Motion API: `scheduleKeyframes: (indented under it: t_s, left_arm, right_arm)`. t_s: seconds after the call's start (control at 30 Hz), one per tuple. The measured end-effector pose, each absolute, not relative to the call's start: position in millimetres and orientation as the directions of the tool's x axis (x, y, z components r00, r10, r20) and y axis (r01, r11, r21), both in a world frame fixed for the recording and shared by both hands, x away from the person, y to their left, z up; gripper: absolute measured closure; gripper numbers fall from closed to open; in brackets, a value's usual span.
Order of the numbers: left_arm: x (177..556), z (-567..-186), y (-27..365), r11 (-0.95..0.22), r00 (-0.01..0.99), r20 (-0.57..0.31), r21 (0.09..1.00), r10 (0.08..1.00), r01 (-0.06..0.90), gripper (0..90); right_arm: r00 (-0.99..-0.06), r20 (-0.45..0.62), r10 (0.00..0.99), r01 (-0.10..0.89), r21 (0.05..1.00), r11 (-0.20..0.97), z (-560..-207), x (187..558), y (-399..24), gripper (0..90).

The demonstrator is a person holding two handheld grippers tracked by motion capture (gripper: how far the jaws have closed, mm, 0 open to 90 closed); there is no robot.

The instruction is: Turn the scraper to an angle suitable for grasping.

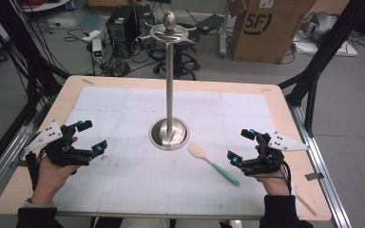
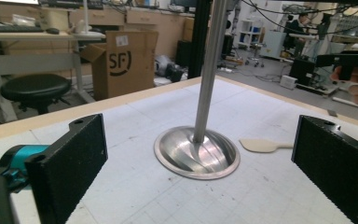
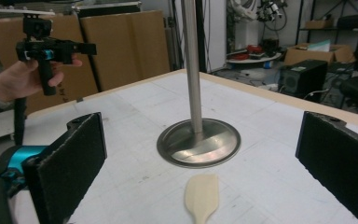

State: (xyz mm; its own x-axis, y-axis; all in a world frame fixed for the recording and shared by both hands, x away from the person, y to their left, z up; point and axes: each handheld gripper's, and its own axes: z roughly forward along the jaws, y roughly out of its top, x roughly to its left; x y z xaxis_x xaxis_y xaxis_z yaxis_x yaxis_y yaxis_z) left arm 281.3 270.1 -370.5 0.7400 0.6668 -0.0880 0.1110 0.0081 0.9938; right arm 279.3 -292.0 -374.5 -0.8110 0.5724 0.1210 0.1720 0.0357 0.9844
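Polished steel caught the light at the middle of the table: a tall metal utensil stand with a round dished base and curved hooks near its ball-shaped top, standing upright on a white gridded mat over a pale wooden table. Just beside the base, toward the person's right, lay a small spatula with a cream-coloured blade and a thin mint-green handle. Its long axis ran on a diagonal, blade close to the stand's base and handle pointing toward the near right edge. The right gripper, black with teal accents, hovered near the handle end with its jaws spread wide and nothing between them; in the right gripper view the blade lay flat directly ahead between the jaws. The left gripper was held above the mat on the far side of the stand, well apart from the spatula, jaws likewise parted and empty. The right hand looked clearly nearer and better placed to pick up the spatula by its handle.
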Motion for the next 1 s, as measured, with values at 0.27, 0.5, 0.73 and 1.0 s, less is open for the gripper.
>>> scheduleKeyframes:
  t_s: [0.27,0.5,0.73,1.0]
  left_arm:
    - [282,-371,269,0.005,0.739,-0.093,0.993,0.667,0.121,3.8]
    - [283,-374,268,-0.001,0.734,-0.092,0.992,0.673,0.125,3.8]
    - [283,-376,268,0.000,0.707,-0.050,0.998,0.705,0.070,3.8]
    - [283,-379,266,-0.019,0.713,-0.043,0.997,0.700,0.080,3.8]
  right_arm:
    - [-0.816,0.103,0.569,0.210,0.970,0.126,-384,282,-288,1.0]
    - [-0.819,0.105,0.564,0.236,0.958,0.164,-403,275,-290,56.7]
    - [-0.811,0.062,0.582,0.253,0.934,0.253,-411,265,-285,89.8]
    - [-0.820,0.115,0.560,0.338,0.887,0.314,-427,264,-276,89.9]
